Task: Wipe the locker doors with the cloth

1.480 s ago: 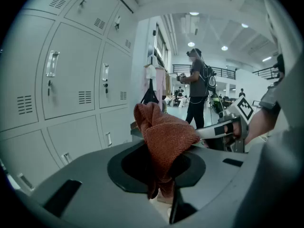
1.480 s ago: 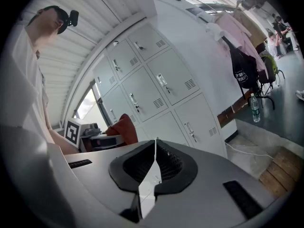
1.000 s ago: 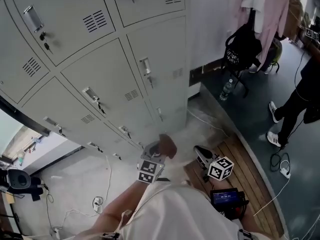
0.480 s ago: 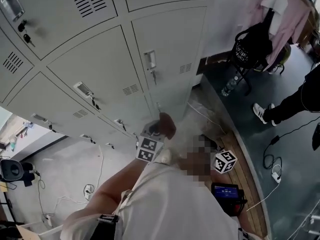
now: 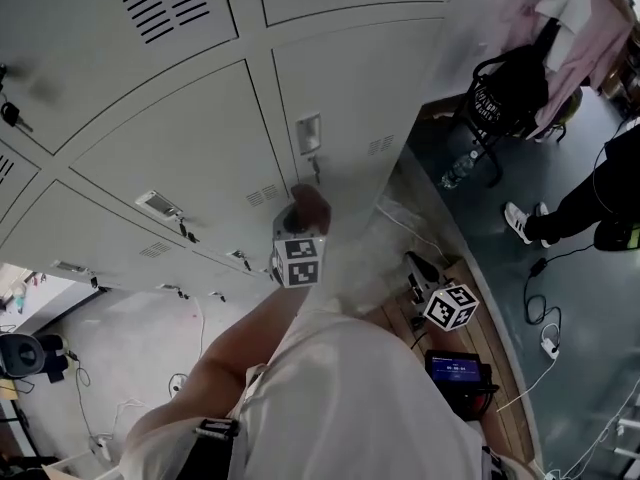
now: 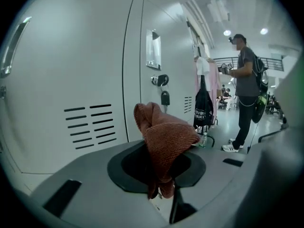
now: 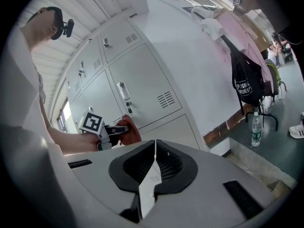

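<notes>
A rust-brown knitted cloth [image 6: 164, 139] is pinched in my left gripper [image 6: 161, 189], bunched up above the jaws. In the head view that left gripper [image 5: 300, 230] holds the cloth [image 5: 310, 208] against a grey locker door [image 5: 345, 108], just below its handle and key lock [image 5: 310, 138]. The right gripper view shows the cloth [image 7: 129, 132] close to the locker face. My right gripper [image 5: 425, 278] hangs low by my side over the wooden floor strip, its jaws pressed together with nothing between them [image 7: 153, 175].
Rows of grey lockers [image 5: 150, 138] fill the left. A chair with a black bag [image 5: 505, 93] and pink clothes [image 5: 590, 28] stands right, a water bottle [image 5: 452, 173] beside it. A person [image 5: 590, 193] stands at far right. Cables and a small screen device [image 5: 458, 370] lie on the floor.
My left gripper has risen with the cloth up the locker front, from near the bottom door to just under the handle of the door above. The right gripper stays low.
</notes>
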